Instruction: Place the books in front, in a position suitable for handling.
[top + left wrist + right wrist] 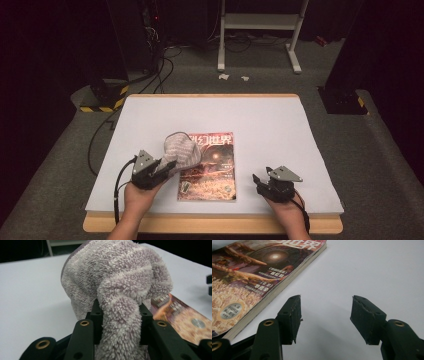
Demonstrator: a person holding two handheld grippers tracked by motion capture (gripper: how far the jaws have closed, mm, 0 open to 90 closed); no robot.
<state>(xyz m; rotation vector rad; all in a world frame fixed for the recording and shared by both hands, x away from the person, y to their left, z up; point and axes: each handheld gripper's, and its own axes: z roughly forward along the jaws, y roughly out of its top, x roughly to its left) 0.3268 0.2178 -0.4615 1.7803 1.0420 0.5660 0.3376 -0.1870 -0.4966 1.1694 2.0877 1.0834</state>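
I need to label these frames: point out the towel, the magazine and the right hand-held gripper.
towel [117, 277], left gripper view, fluffy bunched top
magazine [210, 172], high view, cover middle
right hand-held gripper [325, 315], right gripper view, between open fingertips

towel [117, 285]: pale grey-lilac | magazine [210, 172]: red-orange cover | table [280, 125]: white

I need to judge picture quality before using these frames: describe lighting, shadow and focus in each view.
High view: white table brightly lit, surroundings dark, slightly soft. Left gripper view: towel sharp, magazine behind it blurred. Right gripper view: right tool casts a soft shadow on the table; the magazine's far end glares.
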